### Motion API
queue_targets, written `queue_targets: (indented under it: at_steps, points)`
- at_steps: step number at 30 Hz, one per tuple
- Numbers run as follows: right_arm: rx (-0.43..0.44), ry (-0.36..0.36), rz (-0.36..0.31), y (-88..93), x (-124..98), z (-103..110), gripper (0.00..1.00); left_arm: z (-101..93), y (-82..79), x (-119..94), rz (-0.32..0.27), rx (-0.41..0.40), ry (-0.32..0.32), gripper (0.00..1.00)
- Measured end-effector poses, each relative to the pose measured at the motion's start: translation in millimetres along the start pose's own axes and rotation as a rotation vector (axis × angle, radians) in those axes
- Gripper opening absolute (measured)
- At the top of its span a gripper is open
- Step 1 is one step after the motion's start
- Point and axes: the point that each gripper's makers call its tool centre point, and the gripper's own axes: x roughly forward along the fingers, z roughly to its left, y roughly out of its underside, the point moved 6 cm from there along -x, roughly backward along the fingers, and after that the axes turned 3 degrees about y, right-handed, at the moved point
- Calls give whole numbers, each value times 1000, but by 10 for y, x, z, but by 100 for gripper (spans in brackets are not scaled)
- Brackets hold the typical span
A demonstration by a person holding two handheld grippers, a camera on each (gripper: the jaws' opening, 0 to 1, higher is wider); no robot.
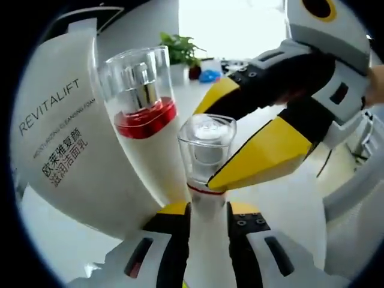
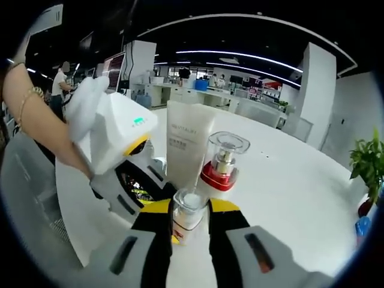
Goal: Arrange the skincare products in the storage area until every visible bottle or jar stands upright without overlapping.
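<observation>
The small clear-capped bottle [image 1: 207,180] stands between the left gripper [image 1: 207,216]'s jaws, which are clamped on its white body, while the right gripper [image 1: 240,138]'s yellow-tipped jaws close on its clear cap from the right; in the right gripper view that same bottle [image 2: 187,211] sits between the right gripper [image 2: 187,219]'s own jaws, with the left gripper [image 2: 129,174] coming in from the left. Just behind it stands a taller white bottle with a red collar [image 1: 141,120] and clear cap, and behind that an upright white tube [image 1: 60,132] printed REVITALIFT, all on the white tabletop [image 2: 282,186]. Far off, a potted green plant [image 1: 180,48] stands at the tabletop's edge.
</observation>
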Motion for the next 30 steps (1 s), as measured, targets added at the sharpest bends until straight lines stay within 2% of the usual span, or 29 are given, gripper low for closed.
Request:
queue_targets:
  at_steps: [11, 14, 18, 30]
  points:
    - [-5, 14, 10, 2, 18, -14, 22, -33, 64, -139, 7, 25, -20, 21]
    - [17, 16, 14, 9, 19, -19, 22, -39, 88, -176, 8, 24, -21, 21]
    - [29, 13, 44, 65, 14, 7, 22, -43, 119, -224, 9, 19, -24, 21]
    - [77, 34, 51, 104, -55, 35, 32, -45, 201, -405, 5, -10, -45, 24]
